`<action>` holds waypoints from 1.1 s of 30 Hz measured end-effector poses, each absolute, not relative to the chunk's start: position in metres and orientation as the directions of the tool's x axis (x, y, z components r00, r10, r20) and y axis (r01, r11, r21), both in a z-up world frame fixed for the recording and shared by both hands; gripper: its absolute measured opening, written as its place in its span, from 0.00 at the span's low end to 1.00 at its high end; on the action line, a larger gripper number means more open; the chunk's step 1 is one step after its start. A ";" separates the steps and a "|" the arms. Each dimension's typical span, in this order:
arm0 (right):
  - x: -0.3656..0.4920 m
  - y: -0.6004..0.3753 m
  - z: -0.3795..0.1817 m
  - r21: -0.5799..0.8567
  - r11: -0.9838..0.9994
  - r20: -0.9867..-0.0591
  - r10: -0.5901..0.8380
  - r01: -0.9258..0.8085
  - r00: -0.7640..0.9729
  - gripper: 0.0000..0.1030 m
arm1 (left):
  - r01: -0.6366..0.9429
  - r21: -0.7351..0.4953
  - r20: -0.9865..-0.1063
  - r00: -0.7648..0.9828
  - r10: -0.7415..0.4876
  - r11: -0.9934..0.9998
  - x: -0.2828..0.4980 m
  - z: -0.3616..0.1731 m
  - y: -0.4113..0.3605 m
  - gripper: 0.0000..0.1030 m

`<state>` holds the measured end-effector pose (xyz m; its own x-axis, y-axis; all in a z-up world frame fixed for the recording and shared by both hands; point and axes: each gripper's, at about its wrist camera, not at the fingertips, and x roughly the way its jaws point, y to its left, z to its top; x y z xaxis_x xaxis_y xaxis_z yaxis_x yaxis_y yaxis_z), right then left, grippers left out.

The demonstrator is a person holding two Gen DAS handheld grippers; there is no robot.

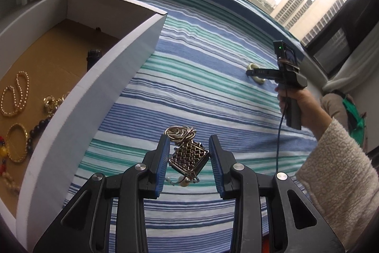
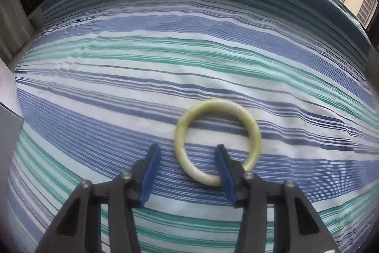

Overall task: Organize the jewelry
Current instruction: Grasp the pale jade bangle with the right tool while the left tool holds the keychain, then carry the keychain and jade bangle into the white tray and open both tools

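Left gripper [image 1: 189, 158] pinching silver pendant [image 1: 188, 157]; right gripper [image 2: 187, 170] spread, straddling jade bangle's [image 2: 182, 129] near rim.

Silver filigree pendant [image 1: 188, 157] with knotted chain and pearl drop, held tilted above striped cloth [image 1: 213, 91], pale green jade bangle [image 2: 217, 141] lying flat on the cloth, beaded bracelets [image 1: 15, 93] lying inside white box [image 1: 94, 87]

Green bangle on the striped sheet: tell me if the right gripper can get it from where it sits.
Probably yes. The right gripper is open, one finger outside the green bangle and one inside its hole, so the near rim lies between the pads. Nothing else on the striped sheet blocks it.
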<state>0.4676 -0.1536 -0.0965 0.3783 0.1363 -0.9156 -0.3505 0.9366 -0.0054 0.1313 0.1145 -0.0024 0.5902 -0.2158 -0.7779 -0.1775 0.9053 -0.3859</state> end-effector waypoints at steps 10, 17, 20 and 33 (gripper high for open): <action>0.442 -0.166 -0.082 0.069 0.918 -0.916 0.212 -0.389 0.339 0.10 | -0.159 -0.398 -0.783 0.572 -0.244 0.904 0.131 -0.010 0.105 0.32; 0.405 -0.207 -0.059 0.287 0.900 -0.860 0.393 -0.328 0.327 0.10 | -0.146 -0.426 -0.769 0.579 -0.271 0.893 0.124 -0.004 0.102 0.32; 0.385 -0.224 -0.048 0.392 0.865 -0.816 0.484 -0.312 0.316 0.10 | -0.139 -0.450 -0.748 0.598 -0.287 0.882 0.116 0.007 0.104 0.32; 0.315 -0.156 0.040 0.607 0.623 -0.610 0.763 -0.493 0.213 0.10 | -0.189 -0.544 -0.631 0.734 -0.250 0.817 0.041 0.089 0.191 0.32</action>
